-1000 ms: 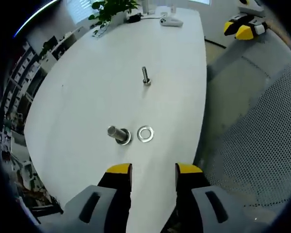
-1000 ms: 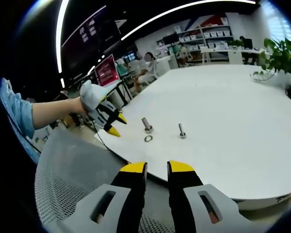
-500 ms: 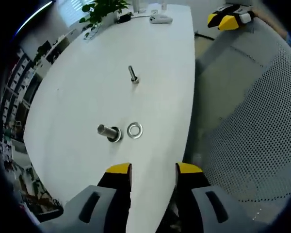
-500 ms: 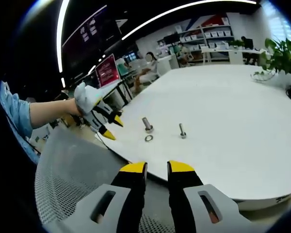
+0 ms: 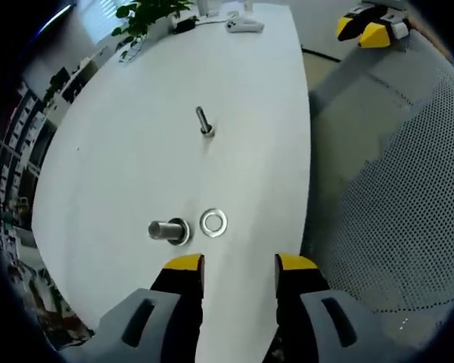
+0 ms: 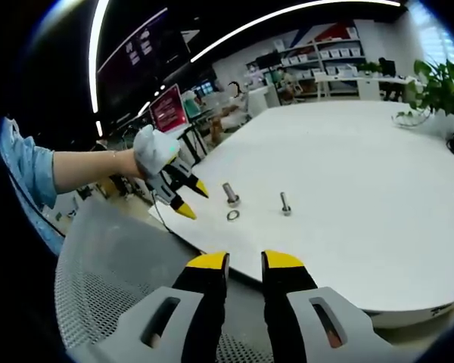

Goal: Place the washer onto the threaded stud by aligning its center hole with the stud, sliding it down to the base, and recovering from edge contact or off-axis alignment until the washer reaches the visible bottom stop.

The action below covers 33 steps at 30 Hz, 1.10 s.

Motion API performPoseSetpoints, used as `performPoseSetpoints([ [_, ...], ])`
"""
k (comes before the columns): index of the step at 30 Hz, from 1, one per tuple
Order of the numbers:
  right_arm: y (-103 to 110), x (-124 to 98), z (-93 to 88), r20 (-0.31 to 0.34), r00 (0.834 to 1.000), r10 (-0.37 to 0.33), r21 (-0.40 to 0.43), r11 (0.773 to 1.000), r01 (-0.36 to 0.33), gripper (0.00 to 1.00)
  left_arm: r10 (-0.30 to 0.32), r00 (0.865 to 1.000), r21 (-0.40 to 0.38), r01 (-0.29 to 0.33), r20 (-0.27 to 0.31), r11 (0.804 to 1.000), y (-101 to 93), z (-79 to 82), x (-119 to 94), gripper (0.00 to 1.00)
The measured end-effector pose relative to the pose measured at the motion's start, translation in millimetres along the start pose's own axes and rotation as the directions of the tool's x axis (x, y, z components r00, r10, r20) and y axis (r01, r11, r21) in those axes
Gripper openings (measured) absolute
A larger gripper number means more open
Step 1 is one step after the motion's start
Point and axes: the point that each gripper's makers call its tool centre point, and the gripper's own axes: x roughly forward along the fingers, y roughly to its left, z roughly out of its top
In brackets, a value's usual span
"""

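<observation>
While the left gripper (image 5: 238,263) is held empty with jaws wide, the washer (image 5: 213,222) lies just ahead, beside the stud (image 5: 169,230).

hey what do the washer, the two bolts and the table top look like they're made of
Washer: likely steel, bright silver finish with a shiny ring face.
Thick bolt beside it: grey metal, probably steel, with a glinting flange at its base.
Thin bolt further off: also silvery metal, duller; threads too small to tell.
Table top: smooth matte white, possibly laminate or painted board; no grain visible.
</observation>
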Motion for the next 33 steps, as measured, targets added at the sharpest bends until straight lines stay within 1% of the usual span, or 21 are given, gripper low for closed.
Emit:
performPoseSetpoints([
  [3, 0.2, 0.0, 0.0, 0.0, 1.0, 0.001, -0.001, 1.0, -0.001, 0.2, -0.007, 1.0, 0.02, 0.007, -0.02, 1.0, 3.9, 3.0, 9.3, 0.35],
  [11, 0.3, 0.3, -0.1, -0.002, 1.0, 0.006, -0.005, 1.0, -0.006, 0.2, -0.008, 1.0, 0.034, 0.008, -0.019, 0.999, 18.3, 14.7, 26.8, 0.36],
  [16, 0.1, 0.5, 0.0, -0.001, 1.0, 0.005, -0.005, 1.0, -0.005, 0.2, -0.02, 1.0, 0.007, 0.02, -0.015, 1.0, 25.8, 18.3, 43.2, 0.36],
  [18, 0.4, 0.5, -0.5, -0.004, 1.0, 0.006, -0.005, 1.0, -0.006, 0.2, -0.039, 0.999, -0.003, 0.039, -0.028, 0.999, 25.2, 17.8, 49.8, 0.36],
  [21, 0.5, 0.6, -0.7, -0.005, 1.0, 0.008, -0.006, 1.0, -0.008, 0.2, -0.069, 0.995, -0.035, 0.066, -0.077, 0.997, 24.3, 11.9, 59.4, 0.35],
  [23, 0.4, 0.6, -0.6, -0.004, 1.0, 0.008, -0.005, 1.0, -0.008, 0.2, -0.07, 0.994, -0.02, 0.069, -0.083, 0.997, 25.6, 12.0, 63.6, 0.34],
  [26, 0.2, 0.4, -0.3, -0.001, 1.0, 0.007, -0.004, 1.0, -0.007, 0.2, -0.087, 0.991, -0.036, 0.084, -0.102, 0.996, 25.8, 10.3, 69.2, 0.33],
  [28, 0.2, 0.4, -0.3, -0.001, 1.0, 0.008, -0.004, 1.0, -0.008, 0.2, -0.09, 0.989, -0.031, 0.087, -0.117, 0.996, 24.9, 9.5, 72.8, 0.33],
  [29, 0.2, 0.4, -0.3, -0.002, 1.0, 0.008, -0.004, 1.0, -0.008, 0.2, -0.073, 0.988, -0.031, 0.07, -0.137, 0.997, 27.6, 7.5, 70.4, 0.33],
  [30, 0.1, 0.4, -0.3, -0.002, 1.0, 0.008, -0.004, 1.0, -0.008, 0.2, -0.078, 0.989, -0.013, 0.076, -0.128, 0.997, 27.7, 10.4, 70.1, 0.33],
  [32, 0.2, 0.5, -0.5, -0.003, 1.0, 0.009, -0.005, 1.0, -0.009, 0.2, -0.074, 0.988, -0.011, 0.073, -0.136, 0.997, 27.2, 10.9, 69.8, 0.34],
  [33, 0.3, 0.6, -0.6, -0.004, 1.0, 0.009, -0.005, 1.0, -0.009, 0.2, -0.067, 0.987, 0.004, 0.069, -0.145, 0.998, 27.2, 10.2, 69.6, 0.34],
])
